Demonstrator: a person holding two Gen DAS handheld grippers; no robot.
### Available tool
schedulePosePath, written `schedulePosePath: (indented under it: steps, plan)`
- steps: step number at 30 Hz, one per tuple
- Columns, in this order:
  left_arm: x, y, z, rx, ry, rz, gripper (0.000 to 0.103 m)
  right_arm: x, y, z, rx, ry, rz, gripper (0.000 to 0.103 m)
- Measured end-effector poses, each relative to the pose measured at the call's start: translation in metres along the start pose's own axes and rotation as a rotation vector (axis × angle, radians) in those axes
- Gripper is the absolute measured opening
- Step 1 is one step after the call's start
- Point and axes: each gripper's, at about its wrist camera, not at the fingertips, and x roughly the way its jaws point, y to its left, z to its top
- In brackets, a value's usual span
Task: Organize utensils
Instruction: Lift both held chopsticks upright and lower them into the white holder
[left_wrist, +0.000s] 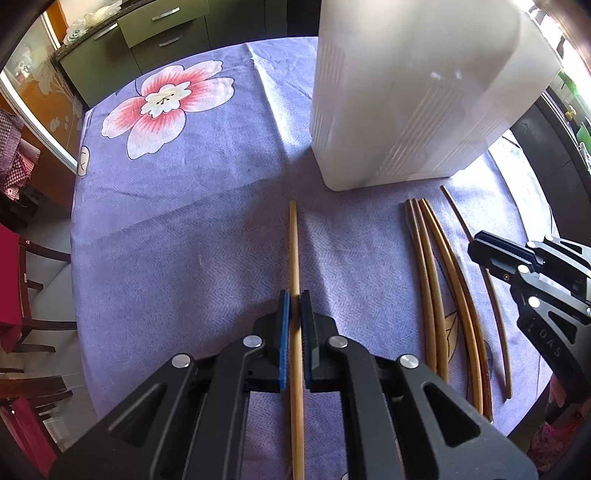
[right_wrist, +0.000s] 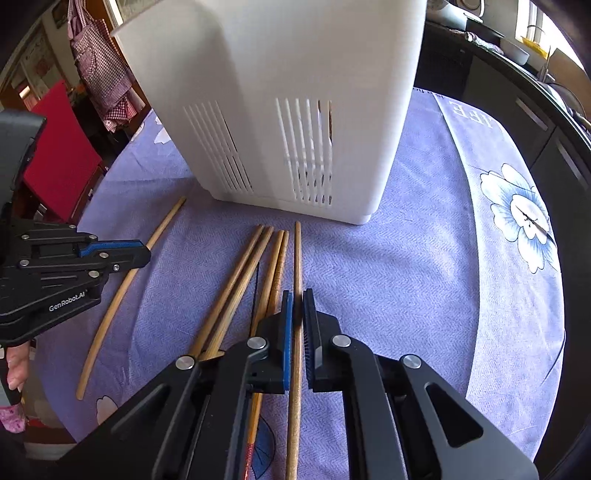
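left gripper (left_wrist: 295, 295) fingers pinch 1 smooth bamboo chopstick (left_wrist: 294, 251); right gripper (right_wrist: 297, 295) fingers pinch another chopstick (right_wrist: 297, 258). slotted white plastic holder (right_wrist: 295, 110), top cut off.

tablecloth (left_wrist: 192, 229): purple w/ pink-white flowers | holder (right_wrist: 295, 92): white, slotted | chopsticks (right_wrist: 236, 280): tan | claw pads (left_wrist: 283, 332): blue

Left wrist view: low over purple tablecloth (left_wrist: 184, 229), facing forward along own fingers toward white holder (left_wrist: 406, 103), close. Right wrist view: same low forward angle, holder (right_wrist: 295, 92) nearer. Shared: holder, chopstick cluster (left_wrist: 436, 295) (right_wrist: 240, 280), each other's gripper at frame edge
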Motion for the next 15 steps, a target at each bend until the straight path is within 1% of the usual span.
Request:
schedulePosePath:
  steps: [6, 11, 15]
  plan:
    - [-0.037, 0.005, -0.001, -0.008, -0.080, -0.016, 0.006, -0.046, -0.009, -0.001, 0.022, -0.095, 0.034, 0.006]
    - [-0.077, 0.011, -0.010, -0.008, -0.155, -0.032, 0.006, -0.093, -0.018, -0.017, 0.041, -0.191, 0.063, 0.006]
    - [-0.106, 0.010, -0.020, -0.004, -0.210, -0.039, 0.006, -0.129, -0.025, -0.029, 0.054, -0.255, 0.068, 0.006]
